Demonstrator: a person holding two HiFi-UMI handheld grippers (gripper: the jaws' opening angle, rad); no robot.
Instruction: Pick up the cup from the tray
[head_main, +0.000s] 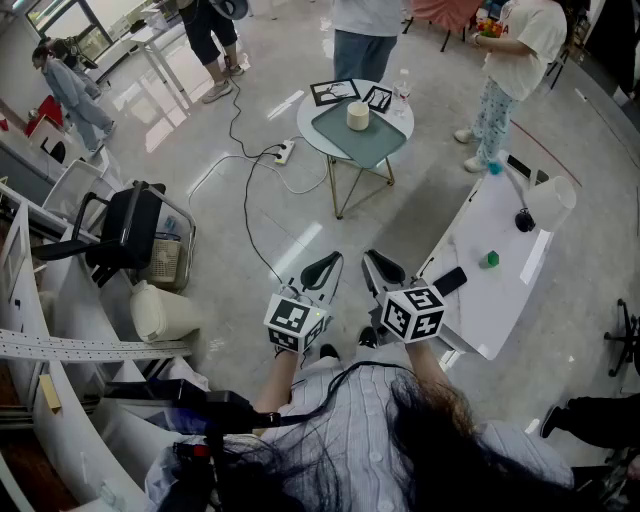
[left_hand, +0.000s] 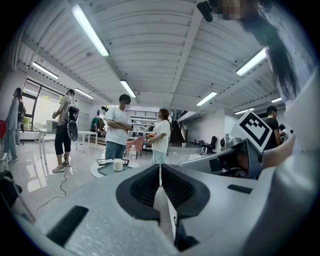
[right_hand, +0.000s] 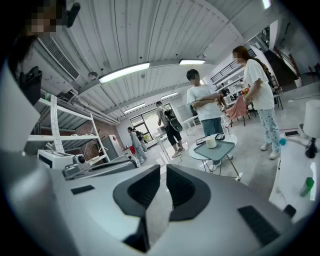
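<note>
**Pre-approach: cup not yet reached**

The cup (head_main: 358, 115) is seen upright on the green tray (head_main: 385, 145) atop the round table (head_main: 404, 120), well apart from both tools. The left gripper (head_main: 328, 266) & right gripper (head_main: 378, 266) are held w/ jaws together, nothing btwn. Next, the table must be approached, 1 gripper opened and brought round the cup.

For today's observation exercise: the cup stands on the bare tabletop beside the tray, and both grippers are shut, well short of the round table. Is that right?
No: the head view shows the cup standing on the tray, not beside it. The rest holds: the left gripper and right gripper are shut, well short of the round table.
</note>
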